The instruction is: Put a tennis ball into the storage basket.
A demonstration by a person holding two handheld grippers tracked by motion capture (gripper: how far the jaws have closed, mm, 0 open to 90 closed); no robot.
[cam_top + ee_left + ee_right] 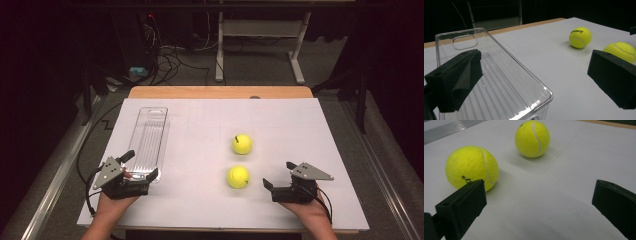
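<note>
Fuzzy yellow balls (238,177), ribbed clear plastic tray (149,140), white table (280,120)

White table cover (280,200), grey floor (260,70)

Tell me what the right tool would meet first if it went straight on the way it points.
Probably the near ball: the right tool is open and aimed at it across bare table. In its own view the ball sits left of centre, so it might only clip it.
</note>
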